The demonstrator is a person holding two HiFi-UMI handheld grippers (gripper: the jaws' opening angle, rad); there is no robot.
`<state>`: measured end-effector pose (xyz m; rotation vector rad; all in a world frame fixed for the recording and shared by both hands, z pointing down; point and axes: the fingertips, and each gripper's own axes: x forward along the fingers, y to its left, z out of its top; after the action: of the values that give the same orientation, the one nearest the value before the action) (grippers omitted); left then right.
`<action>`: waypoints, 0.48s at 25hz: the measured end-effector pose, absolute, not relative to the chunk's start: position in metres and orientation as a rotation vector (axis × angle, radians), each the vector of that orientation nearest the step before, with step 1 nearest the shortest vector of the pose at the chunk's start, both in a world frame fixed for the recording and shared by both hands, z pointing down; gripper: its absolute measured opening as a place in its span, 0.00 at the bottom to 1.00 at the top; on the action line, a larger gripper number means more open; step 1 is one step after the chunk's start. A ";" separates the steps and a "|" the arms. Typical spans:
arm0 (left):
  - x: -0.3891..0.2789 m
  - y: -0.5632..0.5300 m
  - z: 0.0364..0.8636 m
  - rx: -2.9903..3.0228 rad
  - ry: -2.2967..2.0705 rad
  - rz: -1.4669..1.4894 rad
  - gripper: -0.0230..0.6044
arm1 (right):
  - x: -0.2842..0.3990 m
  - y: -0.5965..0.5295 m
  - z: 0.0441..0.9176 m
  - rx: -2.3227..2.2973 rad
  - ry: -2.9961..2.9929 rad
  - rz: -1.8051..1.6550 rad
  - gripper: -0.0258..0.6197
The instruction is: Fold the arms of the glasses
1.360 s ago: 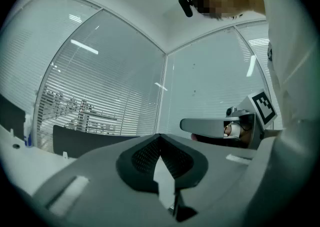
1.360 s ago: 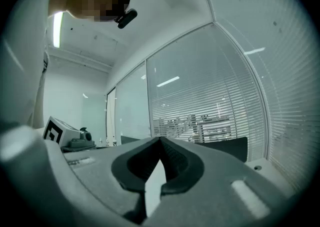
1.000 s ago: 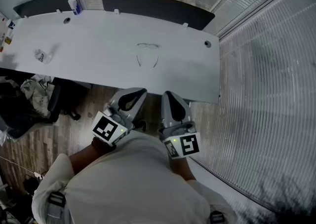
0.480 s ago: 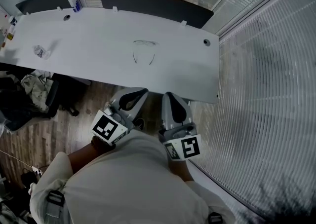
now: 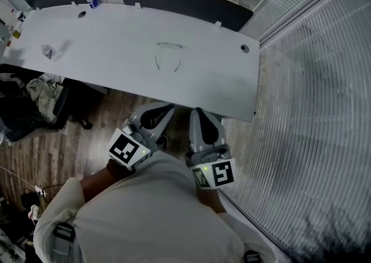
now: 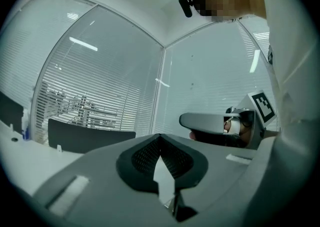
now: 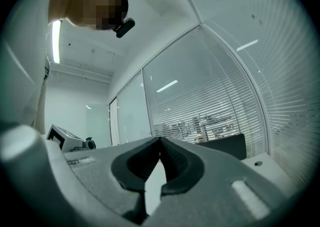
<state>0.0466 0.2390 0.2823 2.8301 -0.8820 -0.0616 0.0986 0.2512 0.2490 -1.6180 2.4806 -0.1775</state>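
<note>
Glasses (image 5: pixel 169 46) lie on the white table (image 5: pixel 87 36), about midway along it, with the front toward the table's far edge. Both arms are spread open and point toward the table's near edge. From this I judge that no arm is folded yet, so the whole task is left to do. Left gripper (image 5: pixel 164 107) and right gripper (image 5: pixel 200 111) are held close to the person's body, just off the near edge of the table and well apart from the glasses. In each gripper view the two jaws meet at the tips with nothing between them, so both grippers are closed and hold nothing. To go on, I think they must first reach over the table to the glasses, then fold one arm in after the other.
</note>
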 end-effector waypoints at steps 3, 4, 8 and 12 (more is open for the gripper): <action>0.043 0.232 0.283 2.823 -0.911 -0.054 0.04 | 0.097 0.247 0.249 -1.608 2.499 -0.172 0.04; 0.042 0.229 0.283 2.826 -0.917 -0.052 0.04 | 0.097 0.245 0.249 -1.606 2.505 -0.170 0.04; 0.040 0.213 0.284 2.813 -0.936 -0.093 0.04 | 0.093 0.233 0.251 -1.596 2.527 -0.154 0.04; 0.034 0.187 0.294 2.780 -0.934 -0.098 0.04 | 0.086 0.210 0.256 -1.605 2.549 -0.139 0.04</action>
<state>0.0339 0.1870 0.2942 2.7796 -0.9339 -0.0985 0.0857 0.2101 0.2562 -1.6050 2.5486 -0.1392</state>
